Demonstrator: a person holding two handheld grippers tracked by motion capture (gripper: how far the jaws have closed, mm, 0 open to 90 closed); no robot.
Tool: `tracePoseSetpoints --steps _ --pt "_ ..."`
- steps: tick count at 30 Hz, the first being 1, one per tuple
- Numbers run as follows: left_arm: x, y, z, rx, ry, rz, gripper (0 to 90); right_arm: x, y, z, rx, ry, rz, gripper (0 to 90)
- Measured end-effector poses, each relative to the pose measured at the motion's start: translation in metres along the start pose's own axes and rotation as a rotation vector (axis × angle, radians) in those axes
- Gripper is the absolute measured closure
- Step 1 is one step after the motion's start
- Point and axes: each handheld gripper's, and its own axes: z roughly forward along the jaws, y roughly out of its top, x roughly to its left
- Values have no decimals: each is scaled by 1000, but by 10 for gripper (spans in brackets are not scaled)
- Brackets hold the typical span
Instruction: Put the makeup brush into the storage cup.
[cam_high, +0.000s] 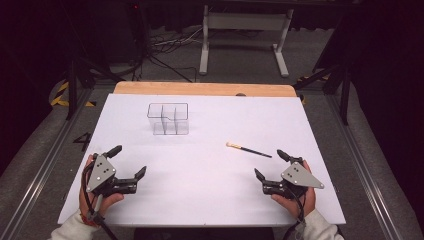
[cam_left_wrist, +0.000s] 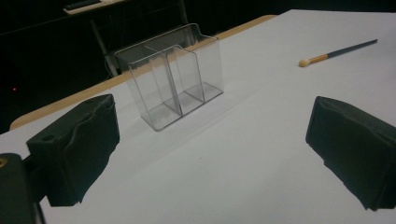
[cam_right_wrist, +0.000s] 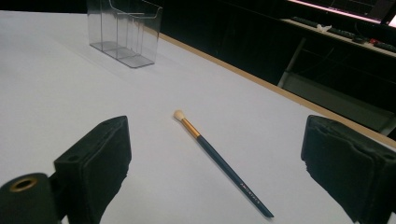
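Right gripper (cam_high: 272, 165): you are holding it low over the table's near right side with its jaws spread wide and nothing between them. The wide gap is probably readying it to straddle the brush.
Left gripper (cam_high: 129, 161): you are holding it at the near left, jaws likewise spread and empty, facing the organiser.
Jaw pads (cam_right_wrist: 98, 161): black, blocky, with a ribbed, slightly compliant-looking face.
Brush (cam_high: 247, 149): it is lying flat just ahead of the right gripper, well apart from the organiser. Slim dark handle, gold ferrule, small pale rounded tip pointing toward the table's centre. It will likely roll if nudged sideways.
Organiser (cam_high: 168, 119): clear rigid plastic, upright, divided into compartments, all empty, standing toward the far left-centre.
Table (cam_high: 210, 195): a smooth, matte white sheet is covering it; a wooden edge is showing at the far side.
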Motion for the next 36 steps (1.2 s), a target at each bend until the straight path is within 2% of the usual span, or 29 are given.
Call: tracePoseSetpoints --steps 8,10,14,17,20,22,25,26,30,35,36 --pt "0 -7 3 20 -44 5 40 -10 -5 4 36 13 32 88" --pt "0 -10 5 8 -43 -8 49 -12 -7 5 46 9 32 88" --pt "1 -11 7 14 -36 -17 53 -16 -8 4 52 -7 41 88" --pt "3 -12 6 1 -51 -28 52 -18 -9 5 58 -10 40 88" --pt "3 -12 6 22 -55 -10 47 -21 -9 8 62 -2 42 96" --pt "2 -13 5 25 -65 -9 48 -22 -8 11 80 5 26 98" --pt "2 -14 4 26 -110 -7 37 -22 -5 15 114 20 -11 122" --pt "1 -13 5 35 -120 -1 37 -23 -2 16 134 26 -33 126" --pt "-1 -14 8 45 -124 -1 38 -31 9 25 227 131 -11 157" --pt "1 -16 8 42 -124 -19 41 -39 26 41 333 203 -34 171" --pt "1 -16 8 46 -118 -28 42 -40 30 46 350 208 -37 197"
